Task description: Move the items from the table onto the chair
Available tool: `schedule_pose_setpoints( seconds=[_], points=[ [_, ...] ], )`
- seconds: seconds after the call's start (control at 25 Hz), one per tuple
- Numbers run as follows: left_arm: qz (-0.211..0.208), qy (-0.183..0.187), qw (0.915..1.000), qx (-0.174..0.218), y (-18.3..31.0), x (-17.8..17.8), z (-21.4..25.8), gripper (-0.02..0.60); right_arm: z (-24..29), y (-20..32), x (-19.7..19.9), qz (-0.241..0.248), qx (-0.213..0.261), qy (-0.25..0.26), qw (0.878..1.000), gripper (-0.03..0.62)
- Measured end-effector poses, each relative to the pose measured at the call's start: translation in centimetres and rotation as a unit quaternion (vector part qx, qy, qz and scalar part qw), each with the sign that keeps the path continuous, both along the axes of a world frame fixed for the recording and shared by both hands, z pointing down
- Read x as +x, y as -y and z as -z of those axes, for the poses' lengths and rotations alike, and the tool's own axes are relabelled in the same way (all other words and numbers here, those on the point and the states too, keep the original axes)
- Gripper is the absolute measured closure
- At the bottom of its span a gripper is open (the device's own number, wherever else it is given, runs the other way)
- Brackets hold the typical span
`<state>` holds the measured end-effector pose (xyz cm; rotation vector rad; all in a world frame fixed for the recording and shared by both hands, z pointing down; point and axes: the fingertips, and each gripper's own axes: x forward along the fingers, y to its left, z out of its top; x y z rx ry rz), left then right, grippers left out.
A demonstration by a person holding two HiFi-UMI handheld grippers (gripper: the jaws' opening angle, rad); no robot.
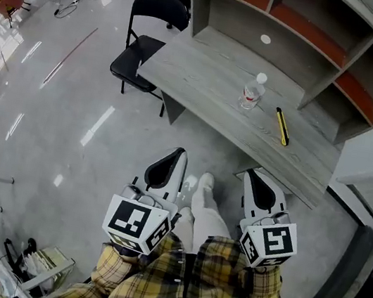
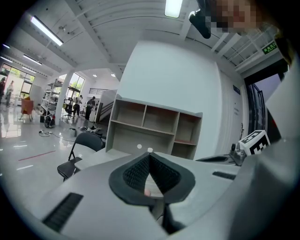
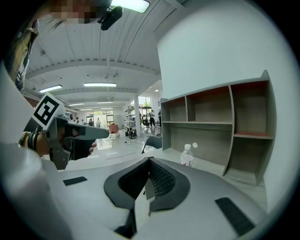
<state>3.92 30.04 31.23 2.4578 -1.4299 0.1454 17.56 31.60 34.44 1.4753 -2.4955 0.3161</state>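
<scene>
Although our left hand-held gripper point(image 1: 175, 157) and right hand-held gripper point(image 1: 254, 177) are both clenched on nothing, the bottle point(image 1: 252, 92) stands on the table point(image 1: 199, 76) well ahead, nearer the right one; what may be a yellow cutter point(image 1: 282, 126) lies beside it.

Grey table point(image 1: 206, 77) well ahead of both jaws (hutch shelving point(image 1: 296, 53) stands along its far edge). Water bottle point(image 1: 252, 92) upright on it, ahead between the jaws; yellow cutter point(image 1: 282, 126) flat, ahead of right jaws.
</scene>
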Motion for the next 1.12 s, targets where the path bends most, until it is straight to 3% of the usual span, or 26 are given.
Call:
schedule_pose_setpoints(
  seconds=[0.32, 0.64, 1.12],
  points=[
    [-0.024, 0.006, 0.9997, -0.007, 8.9, 1.3, -1.5, 0.578, -1.9, 8.6, 1.5, -0.020, -0.019, -0.007, 1.000, 0.577],
    [-0.085, 0.032, 0.9958, 0.010, 19.8, 6.5, -0.1, 0.578, -0.8, 18.1, 5.8, -0.070, -0.006, -0.001, 0.998, 0.577],
    [-0.162, 0.048, 0.9856, -0.007, 25.9, 12.6, -2.0, 0.578, -0.7, 22.5, 10.5, -0.134, -0.012, 0.038, 0.990, 0.577]
  ],
)
